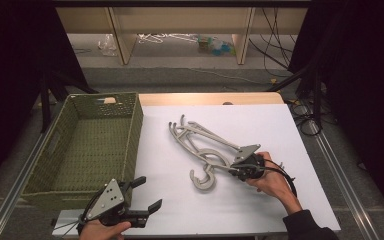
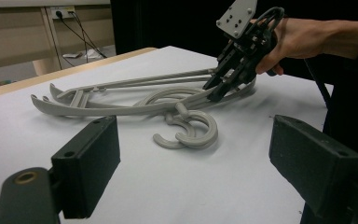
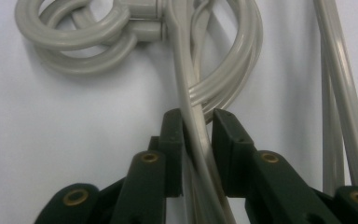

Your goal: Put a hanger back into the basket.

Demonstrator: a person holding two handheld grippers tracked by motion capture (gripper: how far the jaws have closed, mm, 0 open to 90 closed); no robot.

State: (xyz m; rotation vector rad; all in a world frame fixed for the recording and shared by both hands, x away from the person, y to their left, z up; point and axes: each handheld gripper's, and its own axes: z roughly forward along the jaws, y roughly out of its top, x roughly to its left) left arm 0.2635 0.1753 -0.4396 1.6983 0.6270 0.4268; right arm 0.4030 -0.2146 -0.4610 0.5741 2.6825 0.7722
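While the right gripper (image 1: 240, 169) pinches one arm of the grey hangers (image 1: 207, 150), they lie tangled on the desk (image 1: 260, 125) just ahead of it. Light, stiff, slick plastic; prob. snags, so grip near the hooks. Left gripper (image 1: 147, 192) gapes, w/ nothing in it.

Bare white surface (image 1: 280, 125) lies open at right and lower centre; the green basket (image 1: 130, 145) walls off the left, hangers (image 1: 200, 140) sprawl mid-frame.
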